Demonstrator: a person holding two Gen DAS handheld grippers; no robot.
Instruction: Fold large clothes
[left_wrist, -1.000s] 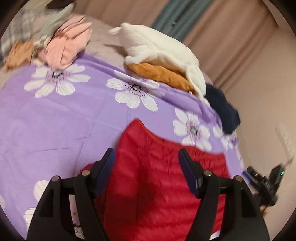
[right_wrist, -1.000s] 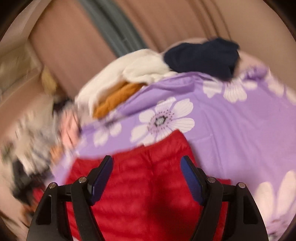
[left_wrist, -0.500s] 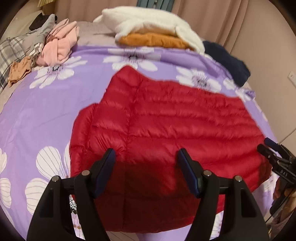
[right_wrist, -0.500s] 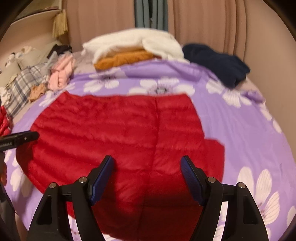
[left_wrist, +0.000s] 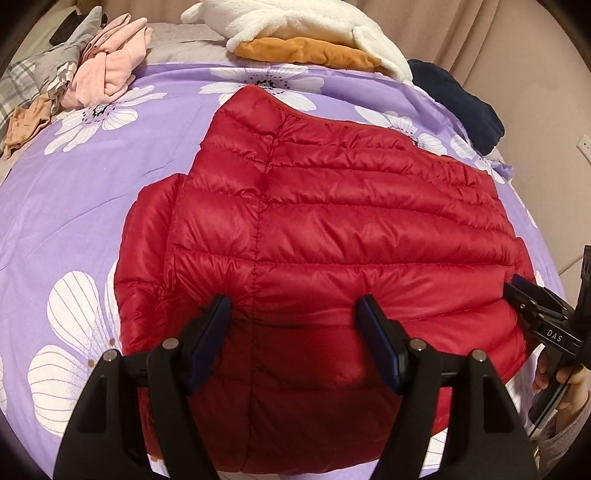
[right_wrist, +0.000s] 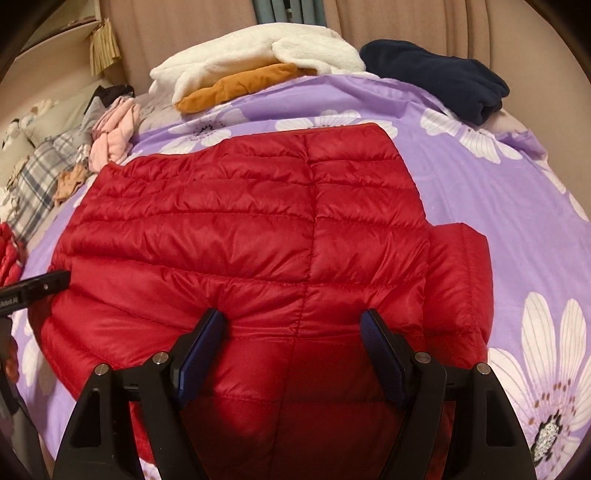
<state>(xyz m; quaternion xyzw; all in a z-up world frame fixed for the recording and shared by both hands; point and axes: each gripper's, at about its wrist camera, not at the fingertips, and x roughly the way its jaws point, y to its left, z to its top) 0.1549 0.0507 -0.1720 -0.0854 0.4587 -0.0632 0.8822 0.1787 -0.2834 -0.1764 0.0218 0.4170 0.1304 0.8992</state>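
A red quilted puffer jacket (left_wrist: 332, 229) lies spread flat on the purple flowered bedspread (left_wrist: 74, 192); it also shows in the right wrist view (right_wrist: 258, 236). My left gripper (left_wrist: 293, 308) is open, its fingertips pressing down on the jacket's near left part. My right gripper (right_wrist: 293, 319) is open, its fingertips pressing on the jacket's near right part. The right gripper shows at the right edge of the left wrist view (left_wrist: 539, 314), and the left gripper at the left edge of the right wrist view (right_wrist: 33, 288). A folded sleeve (right_wrist: 461, 273) sticks out at the right.
At the bed's far side lie a white fleece (left_wrist: 314, 22) over an orange garment (left_wrist: 306, 51), a navy garment (left_wrist: 461, 103), and a pink garment (left_wrist: 107, 74) with plaid and grey clothes (right_wrist: 37, 177). Curtains (right_wrist: 424, 26) hang behind.
Both grippers have swung down and come low over the jacket; the fingertips now touch its near part. The jacket fills more of both views.
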